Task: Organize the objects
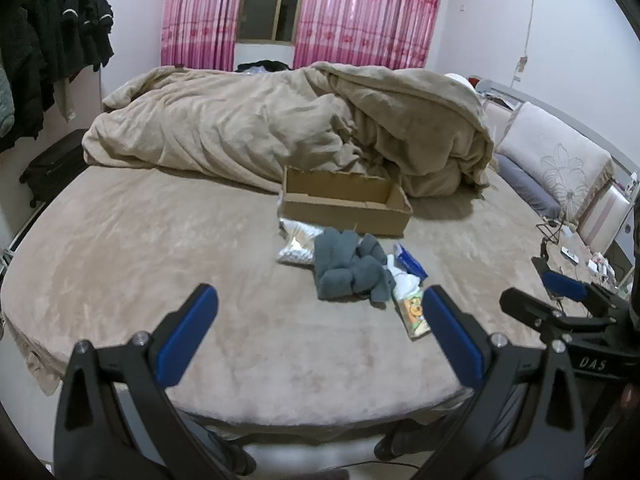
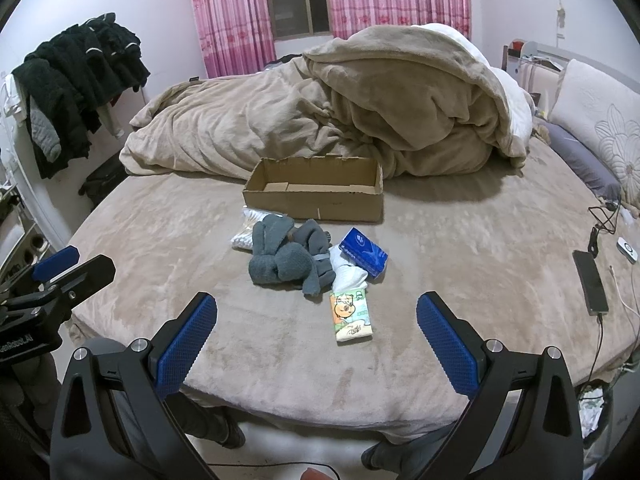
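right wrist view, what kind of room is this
A bedroom, most likely: a large bed with a crumpled beige duvet, a flower-patterned pillow at its head, and pink curtains by the window.

cotton swabs [image 2: 243,240] half under gloves [image 2: 286,258]

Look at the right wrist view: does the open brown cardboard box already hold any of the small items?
No, the open brown cardboard box shows only its bare floor, while the grey knitted gloves lie on the bed before it.

my right gripper [image 2: 316,322] jaws wide, empty. cardboard box [image 2: 316,196] at 12 o'clock, grey socks [image 2: 286,258] and tissue pack [image 2: 352,316] just below it.
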The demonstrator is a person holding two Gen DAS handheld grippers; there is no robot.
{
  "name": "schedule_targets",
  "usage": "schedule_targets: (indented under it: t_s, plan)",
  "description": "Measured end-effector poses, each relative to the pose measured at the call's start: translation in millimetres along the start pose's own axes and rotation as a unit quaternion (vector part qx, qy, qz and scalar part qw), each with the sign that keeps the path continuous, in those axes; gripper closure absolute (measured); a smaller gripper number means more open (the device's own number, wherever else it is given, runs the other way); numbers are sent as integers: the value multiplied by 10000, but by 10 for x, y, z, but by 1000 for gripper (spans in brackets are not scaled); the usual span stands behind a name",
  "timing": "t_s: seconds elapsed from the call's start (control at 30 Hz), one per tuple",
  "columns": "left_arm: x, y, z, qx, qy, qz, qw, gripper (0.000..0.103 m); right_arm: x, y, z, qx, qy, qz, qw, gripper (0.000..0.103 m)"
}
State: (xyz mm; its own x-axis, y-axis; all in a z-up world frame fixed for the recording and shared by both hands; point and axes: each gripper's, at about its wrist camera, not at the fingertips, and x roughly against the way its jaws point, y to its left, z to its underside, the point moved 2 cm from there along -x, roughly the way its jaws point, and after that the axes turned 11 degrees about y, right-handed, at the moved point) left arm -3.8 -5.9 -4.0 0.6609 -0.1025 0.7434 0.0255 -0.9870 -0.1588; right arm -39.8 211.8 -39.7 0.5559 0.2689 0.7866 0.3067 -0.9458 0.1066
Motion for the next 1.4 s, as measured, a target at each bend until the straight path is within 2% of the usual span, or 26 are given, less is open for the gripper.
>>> schedule_targets:
  t_s: [1.4]
  plan:
    - [-92,2,6,-43,111,8,9999,1,-61,31,68,-26,86,-20,10000,1]
